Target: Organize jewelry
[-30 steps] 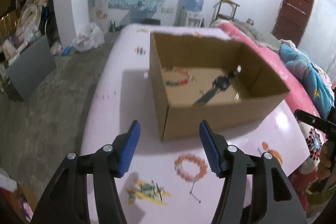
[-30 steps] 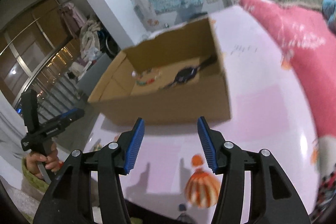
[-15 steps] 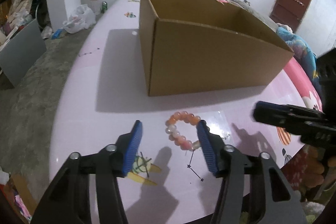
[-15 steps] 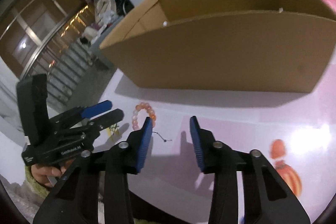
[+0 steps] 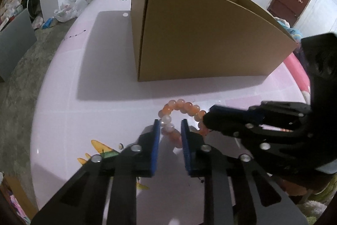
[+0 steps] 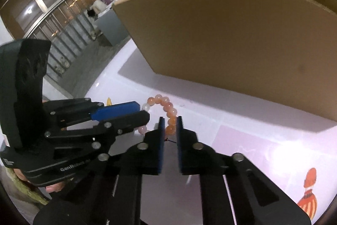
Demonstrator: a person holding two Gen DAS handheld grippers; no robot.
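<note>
An orange and pale pink bead bracelet [image 5: 182,105] lies on the pink table [image 5: 84,98], just in front of the tall open cardboard box [image 5: 210,35]. My left gripper [image 5: 170,125] points down at its left side, jaws closing, with beads filling the gap between the blue pads. My right gripper [image 6: 170,121] is closing on the bracelet [image 6: 166,107] on the other side, beads pressed between its pads. Each gripper shows in the other's view: the right gripper [image 5: 208,119] comes in from the right, the left gripper [image 6: 145,114] from the left. The box [image 6: 231,45] hides its contents.
The table edge curves off on the left to a grey floor with a white plastic bag [image 5: 70,6] and a grey panel [image 5: 14,43]. A yellow plane sticker [image 5: 101,149] and an orange sticker [image 6: 309,193] mark the tabletop. A hand [image 6: 52,188] holds the left gripper.
Both grippers came down to the bracelet in front of the box, the right one swinging in from the side. Their jaws narrowed from wide apart to closed on the beads.
</note>
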